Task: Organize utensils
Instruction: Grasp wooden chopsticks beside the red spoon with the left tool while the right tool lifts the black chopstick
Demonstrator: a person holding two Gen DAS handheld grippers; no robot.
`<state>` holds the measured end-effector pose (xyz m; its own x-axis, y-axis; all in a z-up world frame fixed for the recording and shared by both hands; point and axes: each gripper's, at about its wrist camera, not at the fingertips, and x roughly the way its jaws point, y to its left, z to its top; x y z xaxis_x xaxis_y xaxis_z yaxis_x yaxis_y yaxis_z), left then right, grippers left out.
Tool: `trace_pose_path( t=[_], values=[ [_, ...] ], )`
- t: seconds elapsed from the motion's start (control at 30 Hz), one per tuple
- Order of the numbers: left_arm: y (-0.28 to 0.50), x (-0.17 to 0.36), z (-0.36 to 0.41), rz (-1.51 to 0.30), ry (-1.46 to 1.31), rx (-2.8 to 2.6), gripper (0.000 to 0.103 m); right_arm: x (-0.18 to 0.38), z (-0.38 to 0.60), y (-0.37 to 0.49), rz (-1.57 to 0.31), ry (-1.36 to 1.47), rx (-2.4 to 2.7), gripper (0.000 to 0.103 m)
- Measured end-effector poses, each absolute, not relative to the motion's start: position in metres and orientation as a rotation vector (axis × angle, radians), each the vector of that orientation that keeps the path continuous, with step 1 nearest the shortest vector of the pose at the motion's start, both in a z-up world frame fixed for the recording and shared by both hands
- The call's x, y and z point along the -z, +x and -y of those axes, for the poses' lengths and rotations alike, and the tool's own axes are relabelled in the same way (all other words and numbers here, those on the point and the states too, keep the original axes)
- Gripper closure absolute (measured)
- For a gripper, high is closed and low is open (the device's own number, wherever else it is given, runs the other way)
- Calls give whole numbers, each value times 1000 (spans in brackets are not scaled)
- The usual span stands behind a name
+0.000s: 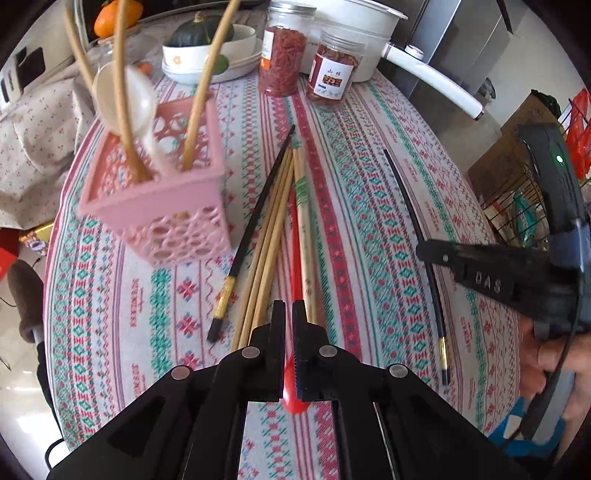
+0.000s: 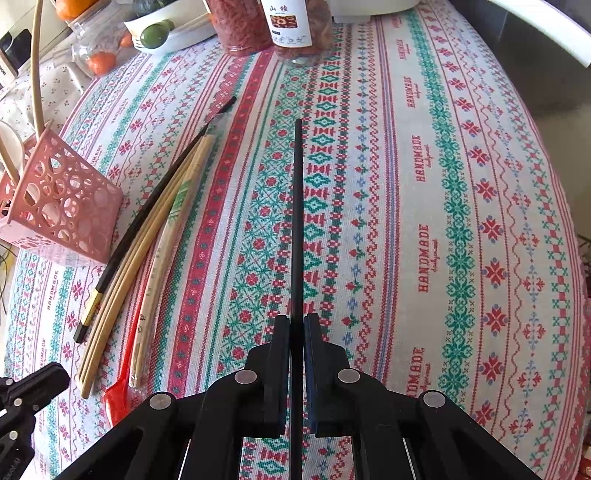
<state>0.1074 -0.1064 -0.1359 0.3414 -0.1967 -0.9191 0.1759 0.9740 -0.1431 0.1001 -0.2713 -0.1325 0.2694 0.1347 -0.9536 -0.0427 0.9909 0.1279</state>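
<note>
My left gripper (image 1: 288,307) is shut on a red plastic utensil (image 1: 295,258) whose far end lies among the sticks on the tablecloth. Beside it lie several bamboo chopsticks (image 1: 271,236), a paper-wrapped pair with green print (image 1: 304,221) and a black chopstick with a gold band (image 1: 255,229). My right gripper (image 2: 296,319) is shut on another black chopstick (image 2: 297,221), which points straight ahead over the cloth. A pink perforated holder (image 1: 159,206) at the left holds wooden-handled utensils and a white spoon (image 1: 125,96).
At the far edge of the table stand two clear jars (image 1: 282,55) of red dried food, stacked bowls (image 1: 207,55) with a dark squash, and a white pot (image 1: 369,22) with a long handle. A wire rack and a cardboard box (image 1: 509,147) stand off the table's right edge.
</note>
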Motion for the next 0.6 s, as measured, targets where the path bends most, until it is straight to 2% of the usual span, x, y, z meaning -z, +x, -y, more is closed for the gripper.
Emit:
trace_pose_path(
  t=[0.33,0.6],
  values=[
    [193,169,150,-1244,93,74,82,135,289,102,-1297,135,-96,97],
    [227,169,160,-1288,103,76,82,135,291,110,-1298,149,-115,97]
  ],
)
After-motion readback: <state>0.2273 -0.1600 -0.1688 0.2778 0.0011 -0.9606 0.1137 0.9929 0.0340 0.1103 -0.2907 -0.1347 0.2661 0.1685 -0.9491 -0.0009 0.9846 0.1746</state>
